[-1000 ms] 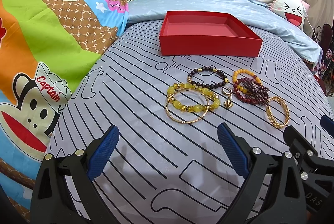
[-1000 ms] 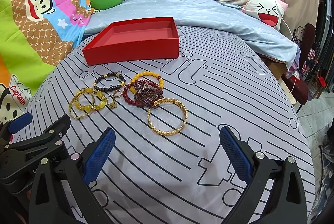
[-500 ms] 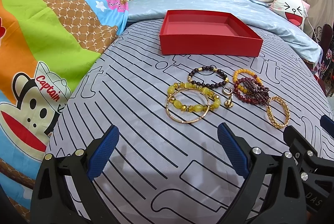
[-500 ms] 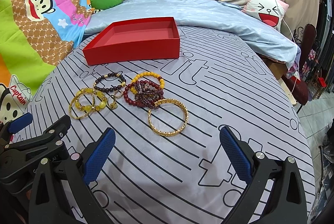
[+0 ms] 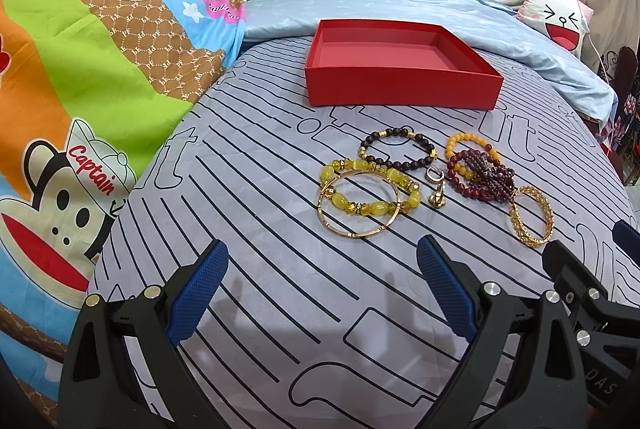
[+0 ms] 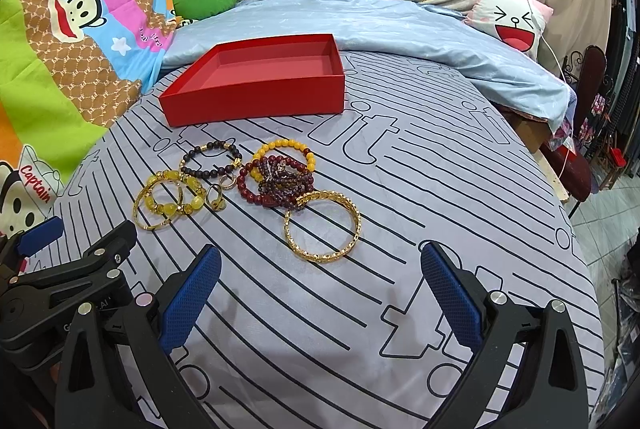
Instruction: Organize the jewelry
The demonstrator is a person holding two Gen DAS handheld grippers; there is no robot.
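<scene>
My left wrist camera looks forward over the bed from low and near; my right one looks from its right side. Both views share the red box (image 5: pixel 400 69) (image 6: pixel 256 85) and the bracelets (image 5: pixel 400 173) (image 6: pixel 248 185).

red box (image 5: pixel 400 91), grey striped sheet (image 5: pixel 260 189), seemingly gold bangle (image 6: pixel 322 225)

**Readable lettering in your views**

You can read "Captain" in red on the monkey's cap (image 5: pixel 94 165) on the cartoon blanket (image 5: pixel 80 41). Your grey striped sheet (image 6: pixel 400 189) carries large outlined letters reading "it" (image 6: pixel 370 141).
</scene>
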